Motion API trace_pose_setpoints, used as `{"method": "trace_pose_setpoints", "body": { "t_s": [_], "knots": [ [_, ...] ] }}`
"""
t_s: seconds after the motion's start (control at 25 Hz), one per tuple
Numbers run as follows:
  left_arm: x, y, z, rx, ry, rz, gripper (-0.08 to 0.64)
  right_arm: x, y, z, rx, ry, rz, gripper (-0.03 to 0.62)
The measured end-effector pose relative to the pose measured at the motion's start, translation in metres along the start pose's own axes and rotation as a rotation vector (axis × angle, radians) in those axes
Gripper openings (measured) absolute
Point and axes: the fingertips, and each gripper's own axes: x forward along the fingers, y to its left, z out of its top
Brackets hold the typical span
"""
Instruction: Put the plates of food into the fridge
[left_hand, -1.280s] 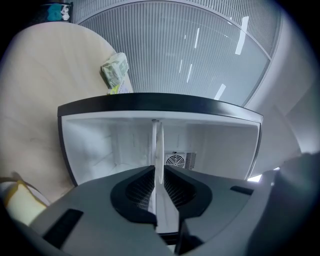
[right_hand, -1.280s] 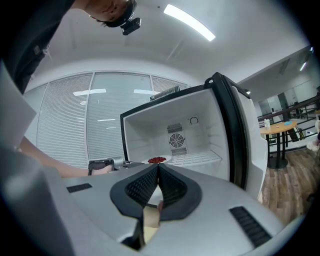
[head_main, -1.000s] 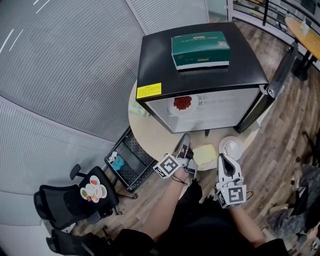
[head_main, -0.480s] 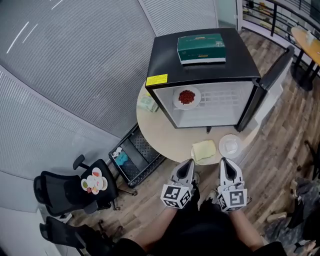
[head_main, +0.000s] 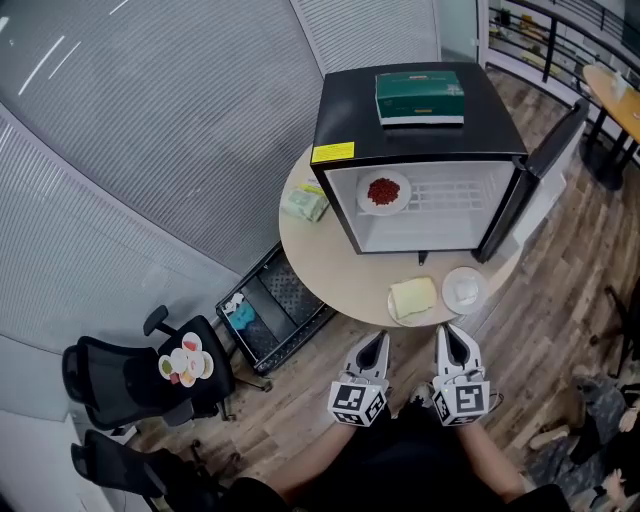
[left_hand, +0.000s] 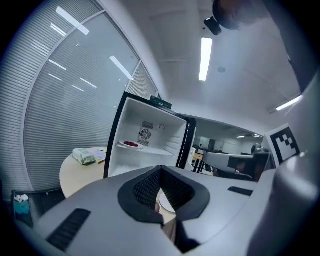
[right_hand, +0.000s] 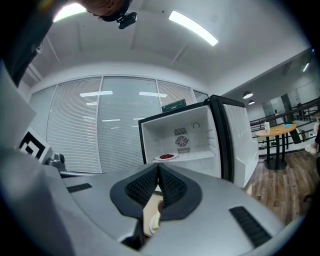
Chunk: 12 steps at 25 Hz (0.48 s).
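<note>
A black mini fridge (head_main: 420, 130) stands on the round table (head_main: 320, 255) with its door (head_main: 540, 170) swung open to the right. One plate of red food (head_main: 383, 191) sits on its wire shelf; it also shows as the red-food plate (left_hand: 131, 144) and the red-food plate (right_hand: 166, 156). Near the table's front edge lie a plate of pale yellow food (head_main: 413, 299) and a white plate (head_main: 463, 289). My left gripper (head_main: 373, 343) and right gripper (head_main: 447, 338) hang side by side just off that edge, both shut and empty. Up close, the left gripper (left_hand: 160, 172) and right gripper (right_hand: 159, 169) show pads pressed together.
A green box (head_main: 420, 97) lies on top of the fridge. A wrapped packet (head_main: 305, 203) rests on the table left of the fridge. Below the table stands a black wire cart (head_main: 265, 315). A black office chair (head_main: 140, 385) carries a colourful round thing (head_main: 185, 365).
My left gripper has drawn back from beside the yellow plate to the table's near edge. The view has backed away from the fridge, and both grippers now sit level.
</note>
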Motion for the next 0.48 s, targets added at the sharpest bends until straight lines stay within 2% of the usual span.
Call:
{"method": "trace_pose_setpoints", "body": {
  "t_s": [0.12,0.32,0.48],
  "knots": [
    [-0.002,0.007,0.007,-0.022,-0.018,-0.018,0.005,0.002,0.003,-0.002,-0.003,0.005,-0.022,0.006],
    [0.002,0.014,0.013,0.007,-0.028,-0.057,0.005,0.010,0.007,-0.010,0.029,0.023,-0.057,0.006],
    [0.005,0.020,0.017,-0.022,-0.044,-0.086,0.005,0.015,0.012,-0.015,0.039,0.035,-0.076,0.006]
  ]
}}
